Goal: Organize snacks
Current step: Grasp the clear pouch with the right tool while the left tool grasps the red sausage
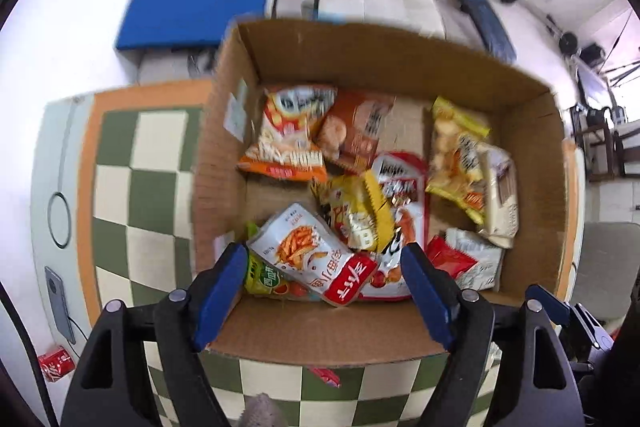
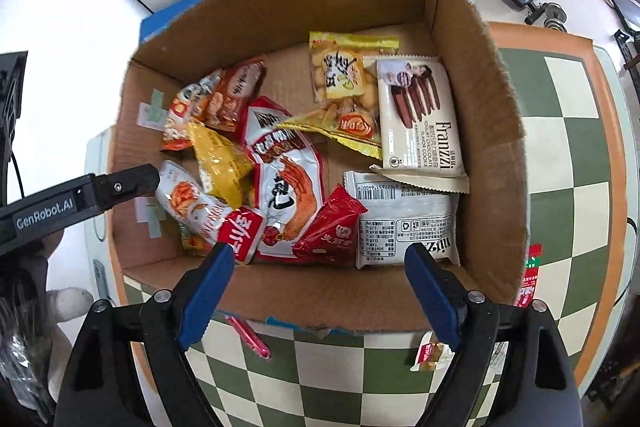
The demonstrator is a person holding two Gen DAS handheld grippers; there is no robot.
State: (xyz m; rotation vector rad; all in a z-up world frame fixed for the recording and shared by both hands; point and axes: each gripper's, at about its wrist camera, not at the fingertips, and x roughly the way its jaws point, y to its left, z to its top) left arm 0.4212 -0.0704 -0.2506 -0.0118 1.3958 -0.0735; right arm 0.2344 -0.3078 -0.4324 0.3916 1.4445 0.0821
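Right wrist view: we log the cardboard box [image 2: 276, 7] at frame centre, snack packets [image 2: 286, 179] heaped inside. Right hand-held gripper [image 2: 318, 259] and left hand-held gripper [image 1: 322, 259] gape wide, empty. Risk: loose packets [image 2: 430, 351] on the bench [image 2: 560, 155] at lower frame get overlooked.

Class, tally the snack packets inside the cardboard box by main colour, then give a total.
Orange packets: 2
Yellow packets: 3
Red-and-white packets: 2
Red packet: 1
White or cream packets: 2
Green packet: 1
Total: 11
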